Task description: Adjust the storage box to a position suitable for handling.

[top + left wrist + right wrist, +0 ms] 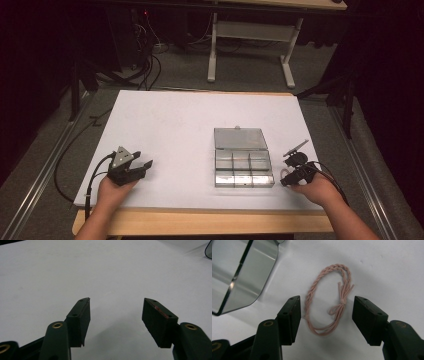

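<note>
A loop of pink braided string (312, 290), tied with a small knot, lies flat on the white tabletop. My right gripper (327, 299) stands open over it, one jaw on each side of the loop and neither pad touching it. To its upper left is a corner of a clear plastic compartment box (244, 272). In the high view that box (243, 160) lies open right of the table's centre, with my right gripper (286, 173) just off its right end. At the front left, my left gripper (144, 167) rests open, and its own view has only bare tabletop between its jaws (116, 302).
The white table surface (170, 125) has a wooden front edge (200, 222). Beyond the far edge stand the white legs of another desk (250, 45). Black cables (145, 70) trail on the floor at the back left.
</note>
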The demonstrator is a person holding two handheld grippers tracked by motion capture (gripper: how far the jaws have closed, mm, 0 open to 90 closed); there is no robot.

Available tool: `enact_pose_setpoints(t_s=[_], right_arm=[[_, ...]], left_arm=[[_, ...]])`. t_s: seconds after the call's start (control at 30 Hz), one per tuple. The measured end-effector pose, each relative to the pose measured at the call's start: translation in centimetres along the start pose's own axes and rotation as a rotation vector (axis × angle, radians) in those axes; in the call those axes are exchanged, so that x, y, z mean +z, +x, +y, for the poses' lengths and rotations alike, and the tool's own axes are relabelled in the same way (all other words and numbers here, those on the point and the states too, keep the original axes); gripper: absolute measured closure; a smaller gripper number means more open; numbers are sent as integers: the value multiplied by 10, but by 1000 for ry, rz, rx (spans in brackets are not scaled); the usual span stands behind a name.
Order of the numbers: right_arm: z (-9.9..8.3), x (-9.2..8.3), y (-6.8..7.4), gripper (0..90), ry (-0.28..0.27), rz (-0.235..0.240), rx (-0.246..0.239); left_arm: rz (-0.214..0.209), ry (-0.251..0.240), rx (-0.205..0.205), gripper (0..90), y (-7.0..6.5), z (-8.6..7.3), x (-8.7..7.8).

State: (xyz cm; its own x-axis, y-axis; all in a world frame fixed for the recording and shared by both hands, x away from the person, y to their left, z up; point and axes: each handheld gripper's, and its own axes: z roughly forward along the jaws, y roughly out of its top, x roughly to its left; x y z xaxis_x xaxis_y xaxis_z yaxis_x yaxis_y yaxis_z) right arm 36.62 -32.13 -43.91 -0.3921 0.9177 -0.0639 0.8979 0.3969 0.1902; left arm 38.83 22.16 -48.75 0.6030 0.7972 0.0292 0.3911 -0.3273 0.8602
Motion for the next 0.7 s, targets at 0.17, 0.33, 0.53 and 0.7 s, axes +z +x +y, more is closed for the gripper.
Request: enact_pose_setpoints(t_s=[0.17,0.33,0.53,0.7], right_arm=[[4,5,-1,415,14,22,-2],[8,4,-5,509,30,38,-6],[12,3,-6,668,57,38,-30],[12,3,-6,809,51,47,-41]], left_arm=[[-3,-1,1,401,0,0,0],[-3,-1,9,401,-1,0,0],[-1,-5,9,399,-1,0,0],[0,-5,8,399,-1,0,0]])
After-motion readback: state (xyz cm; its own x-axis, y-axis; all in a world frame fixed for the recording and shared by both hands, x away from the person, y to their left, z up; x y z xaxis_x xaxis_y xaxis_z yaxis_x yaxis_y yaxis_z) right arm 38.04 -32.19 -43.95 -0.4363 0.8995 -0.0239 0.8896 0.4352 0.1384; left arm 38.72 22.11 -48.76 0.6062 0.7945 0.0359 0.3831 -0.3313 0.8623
